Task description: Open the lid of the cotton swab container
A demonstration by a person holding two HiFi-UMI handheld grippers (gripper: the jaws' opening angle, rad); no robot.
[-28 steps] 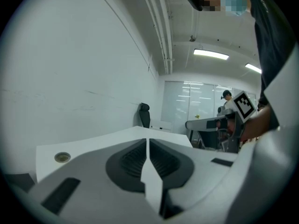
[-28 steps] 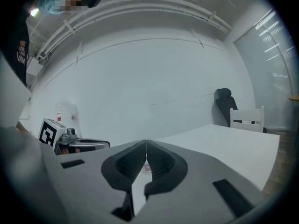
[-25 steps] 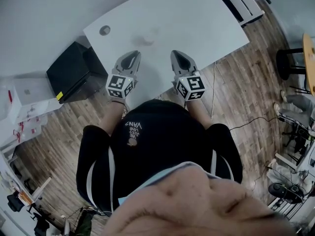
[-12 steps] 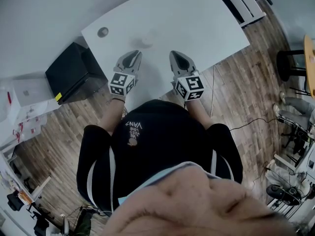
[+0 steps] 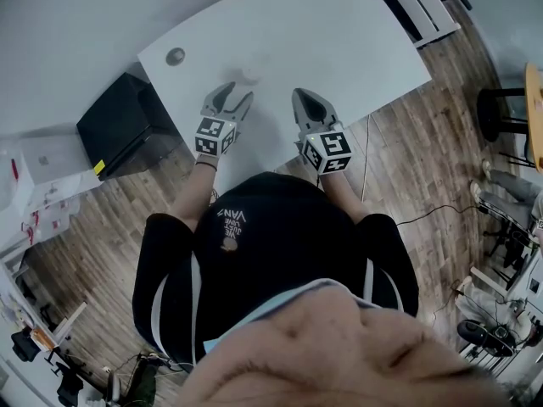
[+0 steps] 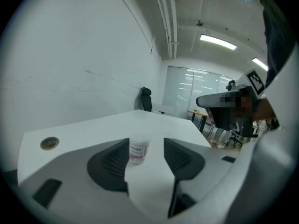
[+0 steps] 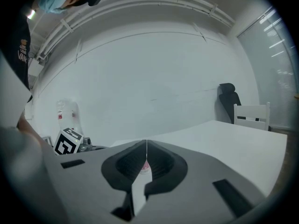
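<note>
We hold two grippers over a white table [image 5: 356, 32]. The cotton swab container [image 5: 250, 75], a small clear tub with a pink label, stands upright on the table, to the right of the table's round cable grommet [image 5: 176, 56]. Our left gripper [image 5: 238, 96], also right of the grommet and nearer us, is released. Its jaws are opening, and the container sits just beyond their tips, untouched. Our right gripper [image 5: 307, 97], farther right of the grommet, is clenched on nothing.
</note>
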